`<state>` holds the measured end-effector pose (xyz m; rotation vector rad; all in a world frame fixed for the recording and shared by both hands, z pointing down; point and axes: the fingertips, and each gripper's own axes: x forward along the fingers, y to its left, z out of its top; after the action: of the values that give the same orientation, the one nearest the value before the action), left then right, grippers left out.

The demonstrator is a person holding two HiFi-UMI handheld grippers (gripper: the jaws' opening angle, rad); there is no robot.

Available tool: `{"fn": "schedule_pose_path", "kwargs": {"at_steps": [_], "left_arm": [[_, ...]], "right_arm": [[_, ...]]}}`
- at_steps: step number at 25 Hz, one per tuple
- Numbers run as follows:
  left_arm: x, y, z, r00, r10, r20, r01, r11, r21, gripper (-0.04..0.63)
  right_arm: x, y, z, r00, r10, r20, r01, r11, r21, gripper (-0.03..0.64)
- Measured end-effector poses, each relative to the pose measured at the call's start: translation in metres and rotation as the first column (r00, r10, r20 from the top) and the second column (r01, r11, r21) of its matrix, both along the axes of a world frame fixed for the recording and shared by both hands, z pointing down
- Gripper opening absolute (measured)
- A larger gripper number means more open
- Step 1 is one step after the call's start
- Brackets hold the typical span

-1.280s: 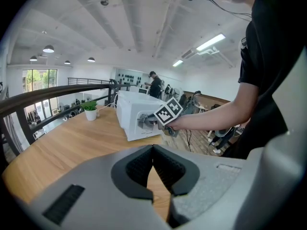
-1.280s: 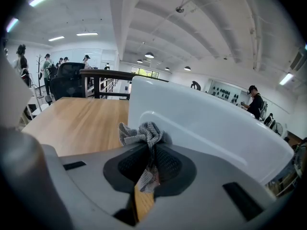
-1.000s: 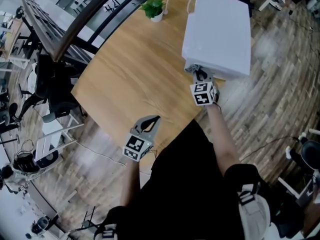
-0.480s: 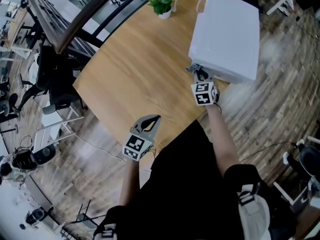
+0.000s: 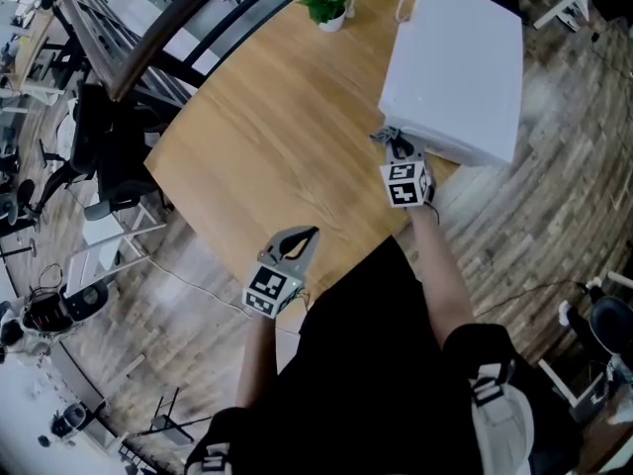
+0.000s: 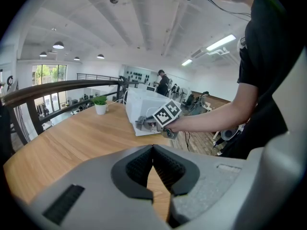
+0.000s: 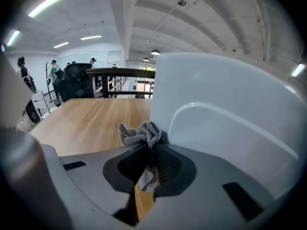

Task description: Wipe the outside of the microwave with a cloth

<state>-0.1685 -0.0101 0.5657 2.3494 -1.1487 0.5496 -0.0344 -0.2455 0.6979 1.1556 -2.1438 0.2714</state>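
A white microwave [image 5: 455, 62] stands at the far right of the wooden table [image 5: 267, 137]; in the right gripper view its front [image 7: 225, 123] fills the right half. My right gripper [image 5: 396, 146] is shut on a grey cloth [image 7: 144, 135], bunched at the jaw tips and pressed against the microwave's near left corner. The cloth [image 5: 388, 139] peeks out there in the head view. My left gripper [image 5: 300, 237] hovers shut and empty over the table's near edge, well apart from the microwave [image 6: 141, 107].
A small potted plant [image 5: 329, 5] stands at the table's far edge, with white cables [image 5: 401, 3] behind the microwave. A dark railing [image 5: 148, 52] and office chairs [image 5: 99, 156] lie to the left. People stand in the room's background.
The head view has shifted slightly, so the microwave and plant sit a little further right. Both grippers hold nearly the same places.
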Motion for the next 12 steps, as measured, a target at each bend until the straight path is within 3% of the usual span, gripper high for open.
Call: {"fn": "schedule_pose_path", "kwargs": {"at_steps": [12], "left_arm": [[0.001,-0.004,0.003,1.000,0.016,0.012,-0.015,0.999,-0.036,0.000]], "right_arm": [[0.001,0.000,0.037,1.000,0.006,-0.008,-0.007,0.998,-0.068,0.035]]}}
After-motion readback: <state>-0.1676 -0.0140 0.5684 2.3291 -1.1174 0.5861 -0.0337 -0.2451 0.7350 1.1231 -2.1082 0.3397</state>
